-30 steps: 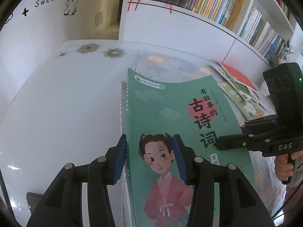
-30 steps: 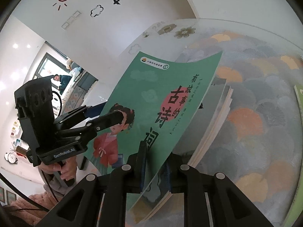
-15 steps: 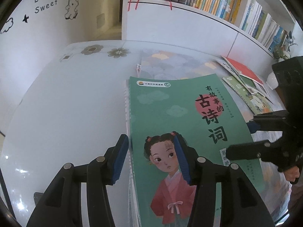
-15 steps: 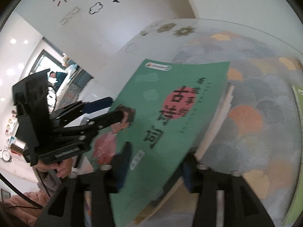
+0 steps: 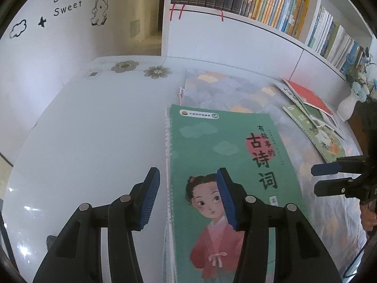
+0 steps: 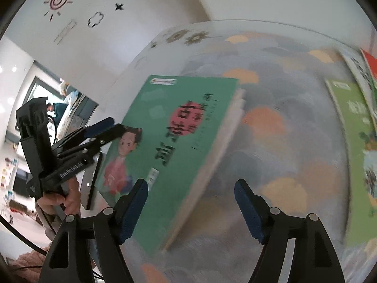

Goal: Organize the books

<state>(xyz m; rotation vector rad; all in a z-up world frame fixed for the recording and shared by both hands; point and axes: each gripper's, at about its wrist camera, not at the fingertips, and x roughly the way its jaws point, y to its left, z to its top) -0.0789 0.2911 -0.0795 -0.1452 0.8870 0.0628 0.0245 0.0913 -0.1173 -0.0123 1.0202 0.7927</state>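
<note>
Lying flat on top of a small stack of books, the green book (image 5: 226, 165) with the girl in a red robe on its cover rests at the near edge of a patterned mat (image 5: 226, 89) on the white table (image 5: 94, 129). The left gripper (image 5: 187, 197) hovers over the book's spine side, its blue pads (image 5: 150, 195) apart: one pad stands over the bare table just left of the spine, the other over the cover, and neither presses on the book (the girl's face shows right beside the inner pad). The right gripper (image 6: 190, 208) has just been opening; its fingers stand wide, with the book's lower right corner seen between them but not touched by either pad. In the left wrist view this gripper shows at the right edge, clear of the book. More thin books (image 5: 311, 118) lie fanned out farther along the mat, well apart from the stack, near a white vase (image 5: 348, 105). A bookshelf (image 5: 271, 4) full of upright books runs along the wall behind the table.
</note>
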